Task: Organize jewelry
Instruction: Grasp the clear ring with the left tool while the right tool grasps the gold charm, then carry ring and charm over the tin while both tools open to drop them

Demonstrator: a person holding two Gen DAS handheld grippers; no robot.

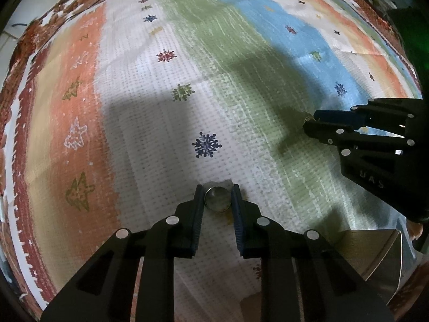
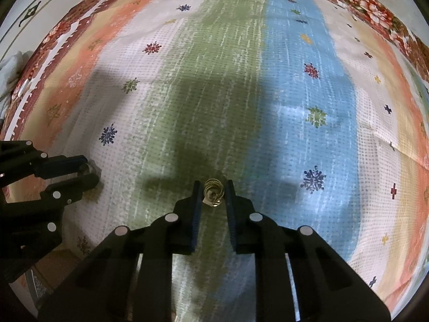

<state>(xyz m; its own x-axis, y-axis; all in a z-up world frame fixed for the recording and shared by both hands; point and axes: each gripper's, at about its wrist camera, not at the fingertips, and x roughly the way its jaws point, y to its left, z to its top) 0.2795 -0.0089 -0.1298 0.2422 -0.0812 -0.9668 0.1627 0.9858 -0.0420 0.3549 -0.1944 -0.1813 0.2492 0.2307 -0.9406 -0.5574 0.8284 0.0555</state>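
My left gripper [image 1: 216,191] is shut on a round silver ring-like piece of jewelry [image 1: 217,199] and holds it between its fingertips over the white band of the striped cloth [image 1: 161,123]. It shows from the side in the right wrist view [image 2: 89,171]. My right gripper [image 2: 213,187] is shut on a small gold wire earring [image 2: 212,191] over the green band. In the left wrist view the right gripper [image 1: 308,122] stands at the right, with a bit of gold at its tips.
The patterned cloth [image 2: 295,107] with snowflake prints covers the whole surface, with a floral border [image 2: 370,2] at the far edges. A grey box-like object [image 1: 375,255] sits at the lower right of the left wrist view.
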